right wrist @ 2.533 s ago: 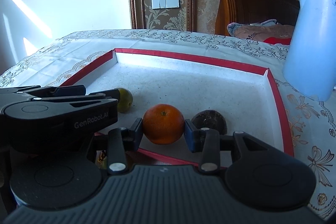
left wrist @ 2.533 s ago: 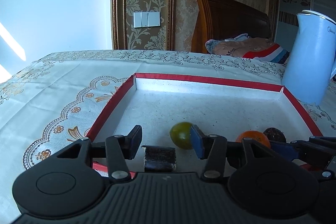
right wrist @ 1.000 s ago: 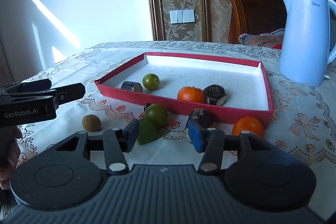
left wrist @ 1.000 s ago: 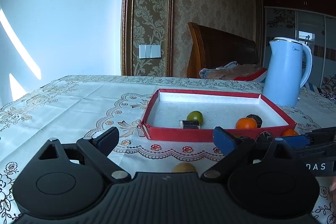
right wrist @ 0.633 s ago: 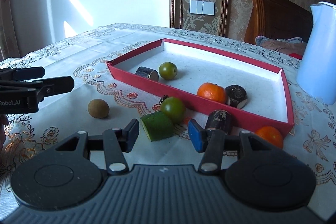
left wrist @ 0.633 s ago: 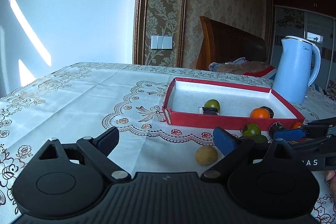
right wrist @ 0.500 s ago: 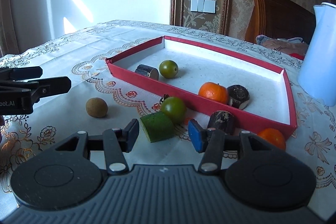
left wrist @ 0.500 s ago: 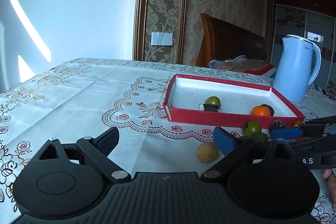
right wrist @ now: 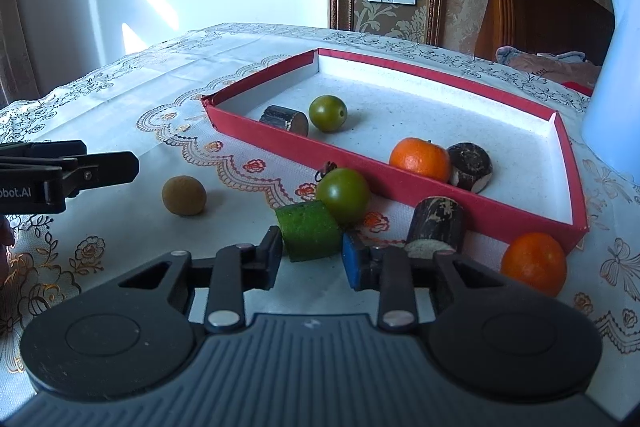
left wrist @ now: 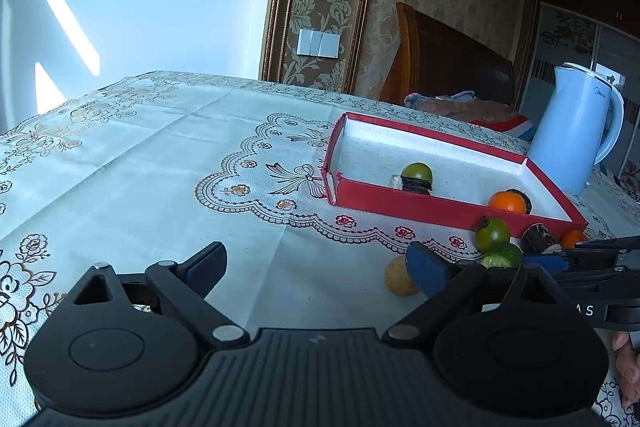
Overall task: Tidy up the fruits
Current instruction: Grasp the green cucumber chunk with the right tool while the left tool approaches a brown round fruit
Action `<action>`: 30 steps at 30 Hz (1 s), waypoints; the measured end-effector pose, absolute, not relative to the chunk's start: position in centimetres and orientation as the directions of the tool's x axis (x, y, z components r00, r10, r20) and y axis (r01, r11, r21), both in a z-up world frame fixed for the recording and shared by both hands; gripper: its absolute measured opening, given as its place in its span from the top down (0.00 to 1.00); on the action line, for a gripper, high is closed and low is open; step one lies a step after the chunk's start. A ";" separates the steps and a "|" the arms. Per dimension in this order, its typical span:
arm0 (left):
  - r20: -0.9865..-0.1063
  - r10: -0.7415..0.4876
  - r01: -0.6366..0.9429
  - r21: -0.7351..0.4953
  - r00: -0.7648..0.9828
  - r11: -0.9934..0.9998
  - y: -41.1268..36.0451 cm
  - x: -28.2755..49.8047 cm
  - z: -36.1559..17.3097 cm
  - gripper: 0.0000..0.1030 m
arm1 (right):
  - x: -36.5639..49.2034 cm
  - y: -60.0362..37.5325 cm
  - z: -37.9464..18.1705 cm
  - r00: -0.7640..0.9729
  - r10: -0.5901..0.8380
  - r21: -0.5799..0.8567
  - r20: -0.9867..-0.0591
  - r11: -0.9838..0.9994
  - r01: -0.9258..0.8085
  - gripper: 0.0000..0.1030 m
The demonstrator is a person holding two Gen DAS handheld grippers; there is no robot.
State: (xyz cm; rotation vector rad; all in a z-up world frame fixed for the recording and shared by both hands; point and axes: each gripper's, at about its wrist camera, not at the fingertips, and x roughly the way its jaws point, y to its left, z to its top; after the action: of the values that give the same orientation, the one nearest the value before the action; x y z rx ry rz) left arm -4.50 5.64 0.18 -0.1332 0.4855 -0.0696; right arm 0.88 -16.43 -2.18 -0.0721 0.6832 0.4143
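Now right claw [right wrist: 310, 255] low, parted around green chunk [right wrist: 308, 231]; left claw [left wrist: 316, 267] wide open, tilted above tablecloth [left wrist: 160, 167].

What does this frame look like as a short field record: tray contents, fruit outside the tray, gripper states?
tray: red tray on the tablecloth
in tray: green fruit, orange, two dark cut pieces
outside tray: brown round fruit, green tomato, green cut piece, dark cut piece, second orange
left gripper: open, empty
right gripper: open, at the green cut piece
background: blue kettle
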 end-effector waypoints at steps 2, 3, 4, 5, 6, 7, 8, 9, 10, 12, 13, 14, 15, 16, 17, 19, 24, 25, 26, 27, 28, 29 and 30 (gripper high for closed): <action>-0.460 -0.100 0.037 -0.144 0.882 0.989 5.6 -4.5 0.2 0.06 | 0.7 -16.6 -2.1 0.697 0.355 0.084 -0.624 0.916 -0.392 0.74; -0.460 -0.099 0.037 -0.141 0.882 0.989 5.6 -4.5 0.3 0.06 | 0.6 -16.8 -2.0 0.695 0.359 0.093 -0.622 0.916 -0.390 0.74; -0.459 -0.098 0.040 -0.135 0.883 0.990 5.5 -4.5 0.3 0.06 | 0.5 -16.9 -2.0 0.696 0.364 0.103 -0.619 0.916 -0.387 0.74; -0.457 -0.096 0.043 -0.127 0.884 0.991 5.3 -4.5 0.4 0.06 | 0.2 -17.2 -1.9 0.698 0.368 0.113 -0.614 0.916 -0.384 0.74; -0.455 -0.091 0.043 -0.116 0.886 0.992 5.2 -4.6 0.4 0.06 | 0.0 -17.4 -1.8 0.702 0.371 0.122 -0.608 0.917 -0.379 0.74; -0.451 -0.091 0.047 -0.109 0.888 0.993 5.0 -4.6 0.5 0.06 | -0.2 -17.6 -1.8 0.705 0.371 0.129 -0.604 0.919 -0.373 0.74; -0.450 -0.093 0.051 -0.106 0.888 0.993 4.9 -4.7 0.5 0.06 | -0.5 -17.9 -1.7 0.708 0.371 0.136 -0.601 0.920 -0.366 0.74; -0.451 -0.092 0.049 -0.106 0.888 0.993 4.6 -4.6 0.6 0.06 | -0.8 -18.1 -1.7 0.710 0.372 0.140 -0.599 0.921 -0.364 0.74; -0.454 -0.090 0.048 -0.105 0.887 0.993 4.3 -4.5 0.6 0.06 | -1.0 -18.3 -1.7 0.710 0.373 0.142 -0.598 0.920 -0.365 0.74; -0.468 -0.100 0.060 -0.099 0.878 0.993 3.5 -4.1 0.7 0.06 | -1.6 -18.7 -1.5 0.713 0.371 0.141 -0.594 0.921 -0.362 0.74; -0.476 -0.105 0.071 -0.089 0.873 0.993 3.0 -4.0 0.7 0.06 | -1.9 -18.8 -1.4 0.716 0.368 0.138 -0.592 0.923 -0.360 0.74; -0.480 -0.108 0.079 -0.081 0.870 0.994 2.6 -3.9 0.7 0.06 | -2.1 -19.0 -1.3 0.719 0.367 0.138 -0.590 0.923 -0.358 0.74; -0.485 -0.113 0.093 -0.066 0.867 0.993 2.0 -3.8 0.5 0.06 | -2.4 -19.2 -1.3 0.722 0.366 0.139 -0.587 0.924 -0.355 0.74; -0.491 -0.113 0.103 -0.049 0.864 0.994 1.5 -3.7 0.4 0.06 | -2.6 -19.4 -1.2 0.725 0.364 0.139 -0.585 0.926 -0.352 0.74; -0.497 -0.110 0.108 -0.034 0.860 0.994 1.0 -3.6 0.4 0.06 | -2.8 -19.5 -1.3 0.728 0.358 0.135 -0.585 0.928 -0.348 0.74; -0.503 -0.102 0.114 -0.005 0.859 0.993 0.0 -3.4 0.4 0.06 | -3.2 -19.8 -1.4 0.734 0.345 0.127 -0.585 0.933 -0.338 0.74; -0.536 -0.089 0.128 0.035 0.839 0.991 -1.9 -2.1 0.1 0.06 | -3.8 -20.5 -1.5 0.741 0.344 0.145 -0.576 0.936 -0.322 0.74; -0.548 -0.085 0.127 0.039 0.832 0.991 -2.2 -1.8 0.0 0.06 | -3.9 -20.6 -1.5 0.743 0.345 0.146 -0.574 0.936 -0.321 0.74; -0.560 -0.080 0.125 0.043 0.825 0.991 -2.5 -1.4 -0.1 0.06 | -4.0 -20.6 -1.4 0.745 0.345 0.148 -0.571 0.936 -0.319 0.74; -0.569 -0.077 0.125 0.046 0.819 0.991 -2.7 -1.2 -0.2 0.07 | -4.1 -20.7 -1.4 0.746 0.345 0.151 -0.570 0.936 -0.318 0.74; -0.575 -0.074 0.124 0.048 0.815 0.991 -2.8 -1.0 -0.2 0.07 | -4.2 -20.8 -1.4 0.746 0.347 0.153 -0.568 0.936 -0.318 0.74; -0.580 -0.071 0.119 0.045 0.811 0.992 -2.9 -0.8 -0.3 0.07 | -4.2 -20.8 -1.4 0.747 0.348 0.157 -0.567 0.935 -0.317 0.74; -0.582 -0.071 0.117 0.042 0.810 0.992 -2.9 -0.7 -0.2 0.07 | -4.3 -20.9 -1.4 0.749 0.348 0.160 -0.564 0.936 -0.314 0.74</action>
State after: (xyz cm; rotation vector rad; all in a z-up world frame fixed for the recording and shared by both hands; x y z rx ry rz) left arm -0.68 -2.91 -0.25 0.0767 0.6191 -0.1002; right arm -4.31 -20.90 -1.41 0.0565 0.6273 0.3620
